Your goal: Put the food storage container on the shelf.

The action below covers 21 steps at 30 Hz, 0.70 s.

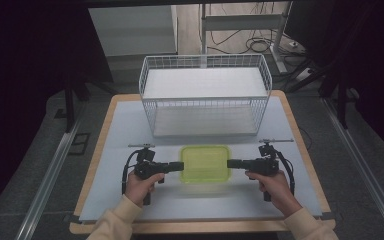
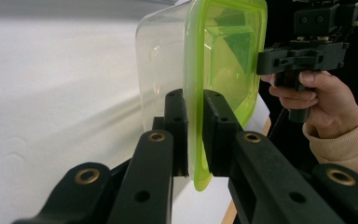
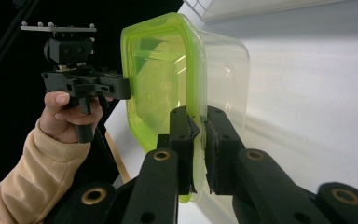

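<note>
In front of the wire basket (image 1: 205, 95), the left tool (image 1: 180, 166) and right tool (image 1: 229, 163) each clamp opposite rims of the green-lidded container (image 1: 205, 163) above the tabletop (image 1: 115, 150).

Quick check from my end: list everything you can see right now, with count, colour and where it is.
container: one, clear body with a lime-green lid, near the table's front, gripped at both side rims
wire basket: one, white, empty, at the table's far side behind the container
table: one, white top with a wooden edge
left gripper: one, black, shut on the container's left rim
right gripper: one, black, shut on the container's right rim
hands: two, in cream sleeves, one on each gripper's handle
</note>
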Motion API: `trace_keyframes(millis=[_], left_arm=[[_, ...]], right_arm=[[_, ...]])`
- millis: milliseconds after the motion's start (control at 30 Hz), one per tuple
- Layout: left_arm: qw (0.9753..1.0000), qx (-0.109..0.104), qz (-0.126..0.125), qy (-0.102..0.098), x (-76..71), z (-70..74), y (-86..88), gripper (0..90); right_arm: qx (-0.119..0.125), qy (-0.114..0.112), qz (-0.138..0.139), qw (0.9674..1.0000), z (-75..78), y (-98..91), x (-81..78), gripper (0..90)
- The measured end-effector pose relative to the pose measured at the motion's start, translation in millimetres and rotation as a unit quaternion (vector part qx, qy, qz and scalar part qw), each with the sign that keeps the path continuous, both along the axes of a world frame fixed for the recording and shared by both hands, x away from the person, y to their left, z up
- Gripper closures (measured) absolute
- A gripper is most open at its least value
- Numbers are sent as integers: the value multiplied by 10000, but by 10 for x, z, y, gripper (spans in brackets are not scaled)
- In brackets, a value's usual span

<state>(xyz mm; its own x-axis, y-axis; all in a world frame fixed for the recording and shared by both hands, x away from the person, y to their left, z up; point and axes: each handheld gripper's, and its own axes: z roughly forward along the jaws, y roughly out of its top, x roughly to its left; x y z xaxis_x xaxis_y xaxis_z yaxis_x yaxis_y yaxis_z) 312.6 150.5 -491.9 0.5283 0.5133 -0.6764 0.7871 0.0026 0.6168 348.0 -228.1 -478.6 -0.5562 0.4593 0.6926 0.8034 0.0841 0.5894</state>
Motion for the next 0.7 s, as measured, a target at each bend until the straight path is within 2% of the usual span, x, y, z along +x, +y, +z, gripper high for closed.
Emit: trace_keyframes(millis=[400, 700], left_arm=[[10000, -9, 40, -24, 126, 193, -6, 816], [9998, 27, 43, -192, 231, 409, -2, 817]], right_arm=[[21, -81, -85, 9999, 180, 4, 106, 828], [41, -220, -111, 9997, 398, 8, 196, 828]])
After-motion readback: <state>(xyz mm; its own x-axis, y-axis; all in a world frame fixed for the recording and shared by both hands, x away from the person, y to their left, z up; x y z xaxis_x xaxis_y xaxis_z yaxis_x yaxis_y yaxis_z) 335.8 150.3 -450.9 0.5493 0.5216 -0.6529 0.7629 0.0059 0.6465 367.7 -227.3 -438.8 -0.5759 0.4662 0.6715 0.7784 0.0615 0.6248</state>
